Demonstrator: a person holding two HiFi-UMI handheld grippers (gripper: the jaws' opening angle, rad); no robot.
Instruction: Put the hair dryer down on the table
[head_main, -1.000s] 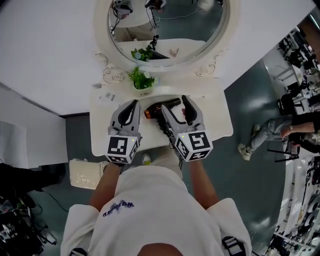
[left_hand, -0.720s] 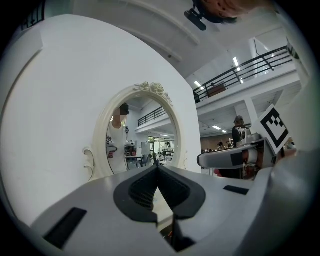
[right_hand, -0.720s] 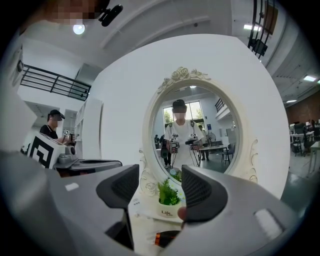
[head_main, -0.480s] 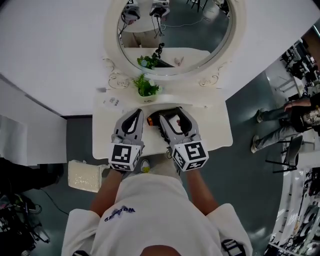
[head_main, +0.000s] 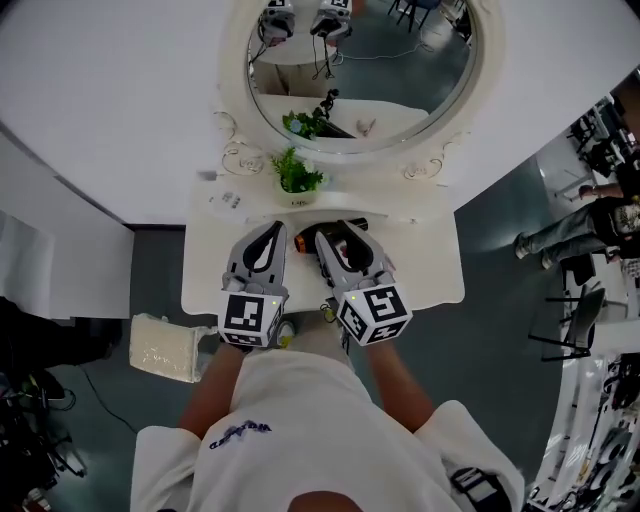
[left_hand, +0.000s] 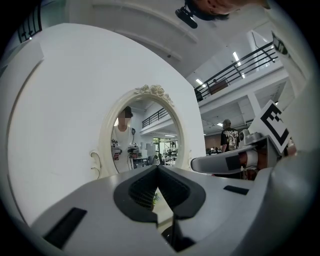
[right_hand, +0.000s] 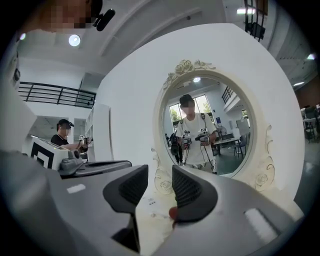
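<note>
Hair dryer, black, orange-tipped, on smooth cream table; ornate oval mirror.

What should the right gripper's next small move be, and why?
Probably draw the right gripper back towards the person. The dryer already lies on the table, and the jaws, which have just been closing, stand apart with nothing between them.

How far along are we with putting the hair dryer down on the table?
Done: the hair dryer looks to lie on the table. In hand: nothing; the right gripper, jaws just closing, has nothing between them, and the left gripper is shut, empty. Left: only drawing the grippers away.
</note>
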